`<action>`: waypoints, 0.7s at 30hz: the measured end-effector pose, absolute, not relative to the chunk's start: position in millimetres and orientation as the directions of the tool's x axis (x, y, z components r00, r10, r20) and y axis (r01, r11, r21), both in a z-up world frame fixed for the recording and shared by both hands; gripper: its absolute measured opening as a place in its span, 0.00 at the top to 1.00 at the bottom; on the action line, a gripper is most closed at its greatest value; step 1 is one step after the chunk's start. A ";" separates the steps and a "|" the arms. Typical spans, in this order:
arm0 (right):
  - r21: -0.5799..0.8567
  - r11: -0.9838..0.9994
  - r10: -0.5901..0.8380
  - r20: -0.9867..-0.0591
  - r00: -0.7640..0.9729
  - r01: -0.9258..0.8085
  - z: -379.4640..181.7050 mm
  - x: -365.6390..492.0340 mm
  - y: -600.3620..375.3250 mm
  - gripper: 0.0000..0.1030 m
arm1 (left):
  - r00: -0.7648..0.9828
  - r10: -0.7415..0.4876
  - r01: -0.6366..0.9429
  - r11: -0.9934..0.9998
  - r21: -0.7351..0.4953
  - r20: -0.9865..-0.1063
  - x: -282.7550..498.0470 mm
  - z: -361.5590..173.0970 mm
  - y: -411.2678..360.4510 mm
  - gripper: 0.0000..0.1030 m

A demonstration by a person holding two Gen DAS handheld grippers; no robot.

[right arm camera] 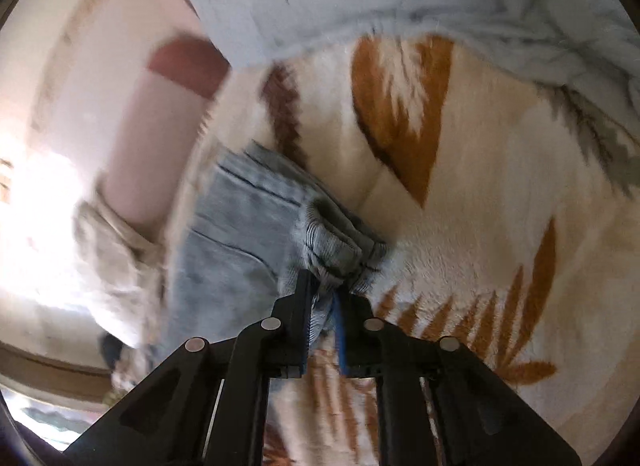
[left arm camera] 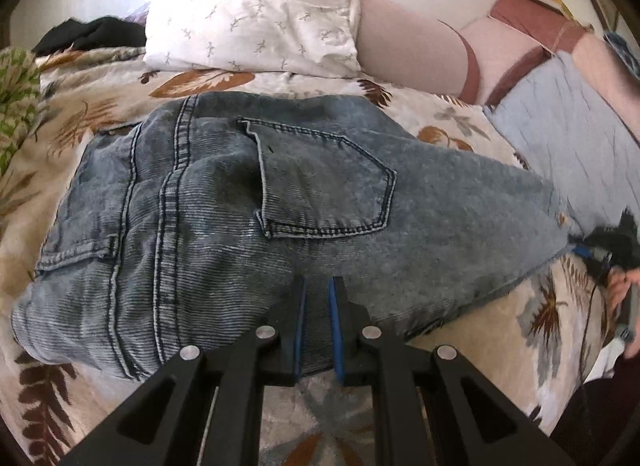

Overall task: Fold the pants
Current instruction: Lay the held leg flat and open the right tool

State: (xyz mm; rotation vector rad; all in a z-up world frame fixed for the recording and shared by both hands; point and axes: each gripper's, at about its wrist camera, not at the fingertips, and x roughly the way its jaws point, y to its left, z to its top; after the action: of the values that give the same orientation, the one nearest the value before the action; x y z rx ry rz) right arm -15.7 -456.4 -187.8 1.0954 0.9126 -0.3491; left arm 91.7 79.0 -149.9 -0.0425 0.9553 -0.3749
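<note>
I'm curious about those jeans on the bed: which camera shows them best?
The left wrist view: the jeans lie spread across it, back pocket and seams sharp. The right wrist view shows only a blurred, bunched denim edge at the right hand-held gripper.

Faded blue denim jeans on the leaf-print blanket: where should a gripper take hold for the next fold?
Probably the near hem edge of the faded blue denim jeans, approached from the near side: it lies flat on the leaf-print blanket. The left gripper already pinches there.
</note>
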 end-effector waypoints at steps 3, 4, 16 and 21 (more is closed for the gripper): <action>0.592 0.462 0.144 -0.785 0.603 0.660 -174.2 -19.3 -457.2 0.75 | 0.515 -0.326 0.306 0.934 -0.185 -0.793 90.4 -149.5 78.0 0.87; 0.559 0.489 0.086 -0.795 0.601 0.670 -163.7 -21.6 -456.2 0.70 | 0.512 -0.327 0.306 0.933 -0.187 -0.794 90.9 -149.8 78.2 0.87; 0.544 0.679 0.098 -0.733 0.673 0.494 -134.8 67.4 -478.2 0.42 | 0.501 -0.355 0.313 0.925 -0.217 -0.789 95.7 -153.0 81.7 0.87; 0.536 0.693 0.177 -0.775 0.607 0.482 -167.7 103.5 -481.7 0.56 | 0.494 -0.369 0.326 0.918 -0.226 -0.787 98.5 -155.2 82.3 0.87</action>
State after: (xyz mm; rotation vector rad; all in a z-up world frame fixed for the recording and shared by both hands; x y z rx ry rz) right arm 103.5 -481.7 -167.7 0.8125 0.9253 -0.2011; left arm 98.5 82.3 -155.2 -0.0491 0.9660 -0.4211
